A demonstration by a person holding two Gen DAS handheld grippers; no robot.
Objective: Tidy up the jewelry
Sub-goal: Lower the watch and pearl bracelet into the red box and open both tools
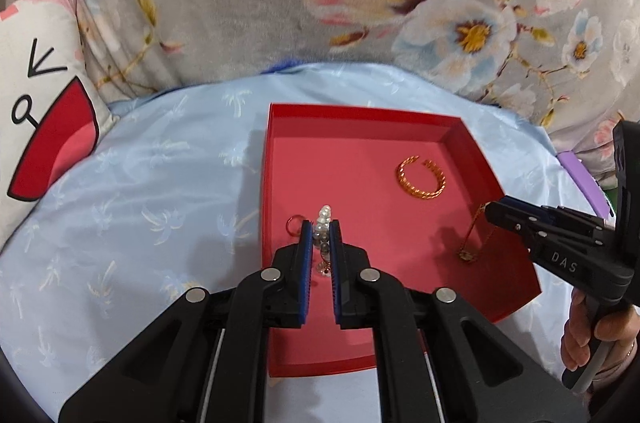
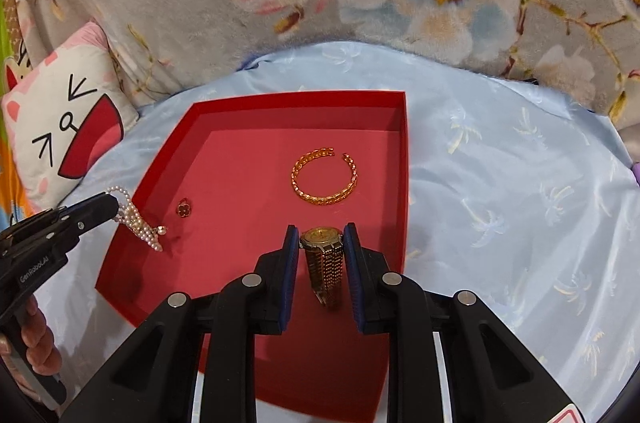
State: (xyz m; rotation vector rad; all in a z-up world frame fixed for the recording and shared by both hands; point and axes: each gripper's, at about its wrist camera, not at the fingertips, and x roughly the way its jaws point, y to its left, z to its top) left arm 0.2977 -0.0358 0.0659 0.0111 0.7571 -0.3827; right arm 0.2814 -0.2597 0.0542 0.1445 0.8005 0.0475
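A red tray point(image 1: 280, 159) point(image 2: 404, 159) lies on a pale blue sheet. My left gripper point(image 1: 321, 229) is shut on a pearl bracelet point(image 1: 323, 223) and holds it over the tray's left side; the pearls dangle from it in the right wrist view point(image 2: 140, 223). My right gripper point(image 2: 321, 235) is shut on a gold watch point(image 2: 325, 255) over the tray's right side; its band hangs down in the left wrist view point(image 1: 472, 239). A gold open bangle point(image 1: 421, 177) point(image 2: 325, 179) lies in the tray. A small ring point(image 2: 184, 208) point(image 1: 294, 223) lies near the tray's left wall.
The blue sheet point(image 1: 140, 203) surrounds the tray. A grey floral blanket point(image 1: 240, 3) rises behind it. A cartoon-face pillow point(image 1: 36, 103) point(image 2: 68, 127) lies at the left. A purple object point(image 1: 580, 179) shows at the right edge.
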